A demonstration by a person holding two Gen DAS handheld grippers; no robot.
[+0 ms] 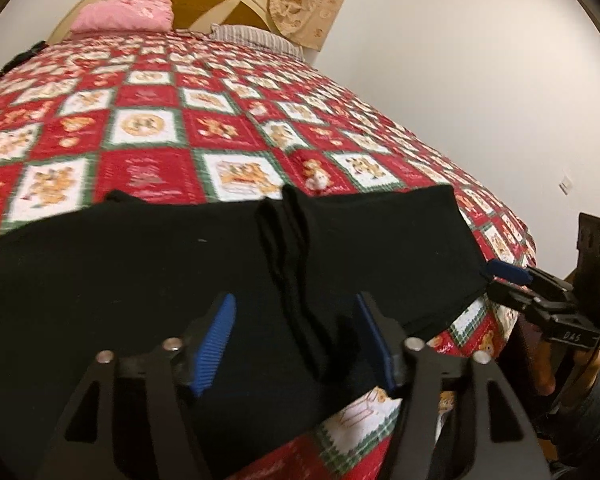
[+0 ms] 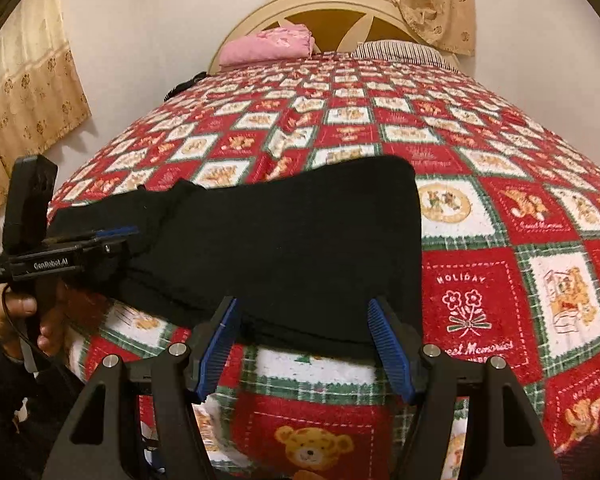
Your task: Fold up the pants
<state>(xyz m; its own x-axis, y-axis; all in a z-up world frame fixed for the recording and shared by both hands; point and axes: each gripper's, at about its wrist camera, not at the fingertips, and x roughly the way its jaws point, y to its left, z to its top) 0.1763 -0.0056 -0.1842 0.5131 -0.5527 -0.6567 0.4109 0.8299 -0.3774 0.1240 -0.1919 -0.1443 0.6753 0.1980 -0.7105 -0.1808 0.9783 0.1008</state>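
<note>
1. My left fingers (image 1: 382, 346) stand apart, blue pads facing each other across a gap low in the left wrist view; a ridge of black cloth runs up between them, but neither pad presses on it.
2. My right fingers (image 2: 392, 354) are spread just as wide at the bottom of the right wrist view, with the near hem of the cloth lying between the tips and no pad closed on it.
3. The pants (image 2: 268, 248) lie folded into a dark slab across the near end of the bed (image 2: 540, 216), filling the middle and left of the right wrist view, their near edge reaching the bed's rounded front edge.
4. In the left wrist view the pants (image 1: 148, 264) cover the lower half of the frame, with a raised crease running from the centre down toward my left gripper (image 1: 296, 340).
5. My right gripper (image 2: 308, 344) also shows at the right edge of the left wrist view, its blue tip just beside the right corner of the cloth.
6. My left hand (image 2: 24, 312) grips its handle at the left edge of the right wrist view.
7. A pink pillow (image 2: 268, 48) sits at the top of the frame against the headboard (image 2: 340, 8).
</note>
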